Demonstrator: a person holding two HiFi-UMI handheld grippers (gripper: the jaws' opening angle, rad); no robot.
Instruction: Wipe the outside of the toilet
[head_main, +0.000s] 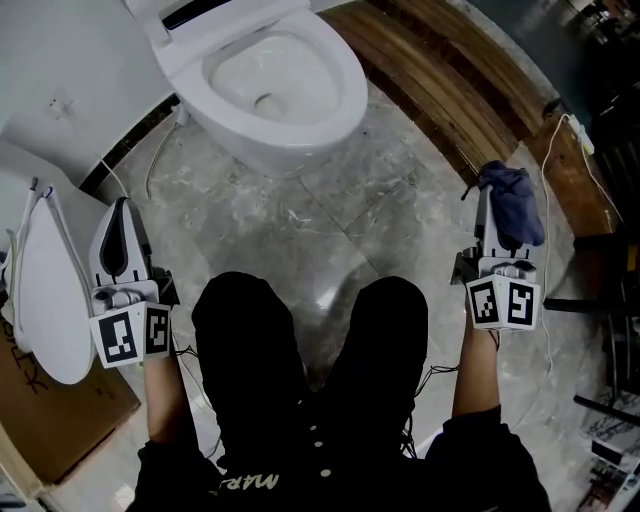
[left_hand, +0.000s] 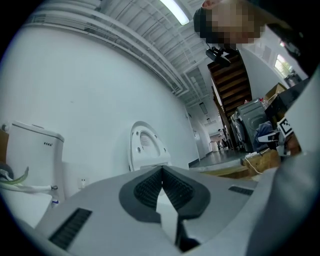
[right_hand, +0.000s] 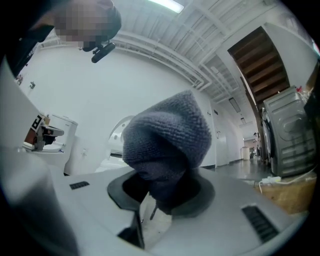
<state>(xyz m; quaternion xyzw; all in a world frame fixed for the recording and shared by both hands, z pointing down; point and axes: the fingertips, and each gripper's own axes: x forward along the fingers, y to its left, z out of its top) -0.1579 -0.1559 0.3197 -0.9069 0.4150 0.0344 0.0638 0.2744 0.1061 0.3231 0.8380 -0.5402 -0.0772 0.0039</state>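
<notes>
– White porcelain, then: where is the toilet (head_main: 275, 90) from me?

– Ahead of your feet on the marble floor (head_main: 330, 220), bowl open to the ceiling and well apart from both tools. Wiping looks not yet begun.

– And the cloth?

– Your right gripper (head_main: 492, 215) has its fingers (right_hand: 197, 197) clamped on the dark blue cloth (right_hand: 167, 142). Only a low fold is pinched, and most of it bunches up above the tips. That is my first worry. Drag it hard along the glazed outer wall and, I think, friction could tug the fold free.

– Where would it land?

– If you start high at the rim, quite possibly inside the bowl, which is not the surface you were asked to clean. Begin lower on the flank.

– My other side?

– Your left gripper (left_hand: 162, 187) is empty, its ribbed fingers (left_hand: 147, 187) pressed together. It hangs just beside the loose white seat (head_main: 45, 290) propped at the wall, so a careless swing as you bend could knock that over.

– Anything else?

– A white cable (head_main: 547, 200) trails past your right side, down from the wooden step (head_main: 450, 90). Stepping back that way risks snagging it.
</notes>
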